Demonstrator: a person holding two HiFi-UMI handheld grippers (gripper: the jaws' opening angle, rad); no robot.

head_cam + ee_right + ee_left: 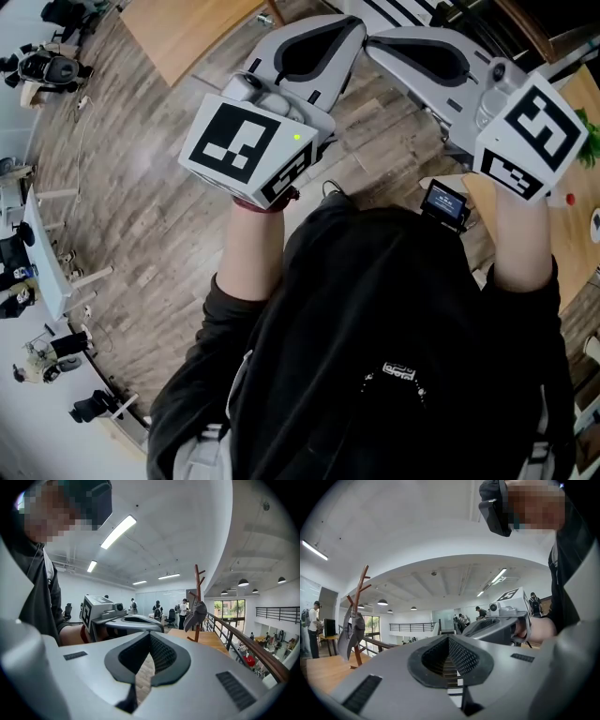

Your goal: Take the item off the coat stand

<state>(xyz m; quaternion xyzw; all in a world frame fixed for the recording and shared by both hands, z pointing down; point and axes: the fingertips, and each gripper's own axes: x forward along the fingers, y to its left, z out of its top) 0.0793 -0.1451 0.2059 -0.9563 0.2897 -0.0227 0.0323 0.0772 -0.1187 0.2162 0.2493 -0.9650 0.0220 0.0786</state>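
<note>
left gripper (pixel 449 638): in my left hand, jaws together, tips meeting, nothing between them
right gripper (pixel 150 633): in my right hand, jaws closed tip to tip, also empty
grippers together: both raised in front of me; in the head view their tips nearly meet and the marker cubes sit at my end
cross view: each gripper view shows the other gripper just beside, held level
arms: bare forearms coming out of my dark jacket (pixel 394 356), which fills the lower head view
grey item (pixel 196 613): hanging on the coat stand about halfway up, drooping against the pole; can't tell exactly what it is; well apart from both grippers, neither touches it
coat stand (pixel 198 581): reddish-brown wood, upright, short branch pegs near the top, standing on a light wooden floor (pixel 206 639)
same stand, left gripper view: at far left, with the item on it
railing (pixel 243 639): dark handrail just beside the stand, running away to the right, with an open lower level beyond it
people (pixel 156 609): several standing far back in the room, past the stand, small
ceiling lights (pixel 119 531): long strips overhead, lit
floor under me: grey-brown planks in the head view
wooden table (pixel 187 28): light top, upper left of the head view
</note>
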